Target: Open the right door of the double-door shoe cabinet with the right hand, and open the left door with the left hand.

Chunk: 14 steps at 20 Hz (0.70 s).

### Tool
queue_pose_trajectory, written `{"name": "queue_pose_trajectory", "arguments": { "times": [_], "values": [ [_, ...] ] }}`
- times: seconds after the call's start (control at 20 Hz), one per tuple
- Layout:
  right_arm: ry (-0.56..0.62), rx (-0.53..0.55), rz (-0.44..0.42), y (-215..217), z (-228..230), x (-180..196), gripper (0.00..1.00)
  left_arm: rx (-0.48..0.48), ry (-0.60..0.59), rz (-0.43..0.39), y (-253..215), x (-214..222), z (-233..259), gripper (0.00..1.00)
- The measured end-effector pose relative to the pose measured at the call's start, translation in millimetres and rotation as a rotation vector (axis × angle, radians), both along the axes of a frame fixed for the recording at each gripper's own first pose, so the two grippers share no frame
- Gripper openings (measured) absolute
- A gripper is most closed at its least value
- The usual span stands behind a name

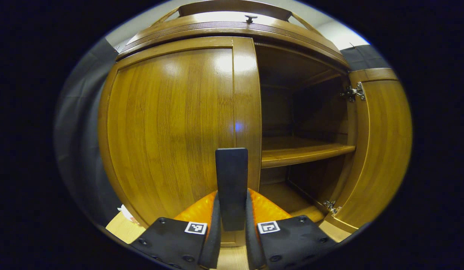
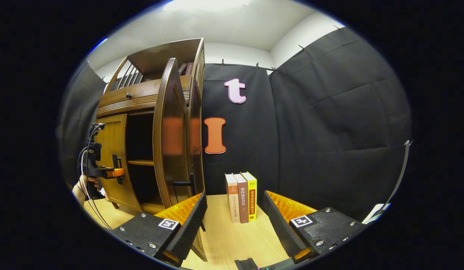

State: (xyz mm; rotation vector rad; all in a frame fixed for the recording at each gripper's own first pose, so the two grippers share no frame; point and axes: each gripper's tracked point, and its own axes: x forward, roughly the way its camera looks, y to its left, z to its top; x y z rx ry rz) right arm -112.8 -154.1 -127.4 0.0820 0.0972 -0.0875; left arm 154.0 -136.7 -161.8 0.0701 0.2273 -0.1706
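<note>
**Right door open, left door closed with its handle clamped**

One shoe cabinet (image 1: 232, 33) of brown wood, standing on a pale wooden table (image 2: 232, 240) at the left of the booth, seen close in the left gripper view. Two doors. Left door (image 1: 172, 123) closed flat against the front; right door (image 1: 382, 142) swung wide open on two metal hinges (image 1: 354, 92) — one near the top, one near the bottom. One dark upright handle (image 1: 232, 187) on the left door near its inner edge, clamped between the fingers of the left gripper (image 1: 232, 225), both pressing its sides.

Inside the open half: one shelf (image 1: 303, 152) across the middle, splitting the space into an upper and a lower compartment, both dim and bare as far as can be seen. One small knob (image 1: 250, 17) on the band above the doors.

In the right gripper view, the same cabinet (image 2: 142, 97) far off at the left, the open door (image 2: 170, 138) edge-on, with its own dark handle (image 2: 181, 183) sticking out. Left gripper (image 2: 117, 172) against the closed door, held by a hand (image 2: 90, 183) with cables trailing. Right gripper (image 2: 234, 221) near, fingers apart and holding nothing. Three books (image 2: 241, 197) upright side by side on the table beyond the fingers, just right of the cabinet, in front of the black cloth wall.
</note>
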Motion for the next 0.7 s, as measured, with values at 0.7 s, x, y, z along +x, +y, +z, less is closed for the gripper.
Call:
{"name": "queue_pose_trajectory", "arguments": {
  "times": [0.7],
  "values": [
    [-0.023,-0.037,0.038,41,30,-7,0.92,-0.074,0.024,-0.126,29,-88,18,0.26]
  ]
}}
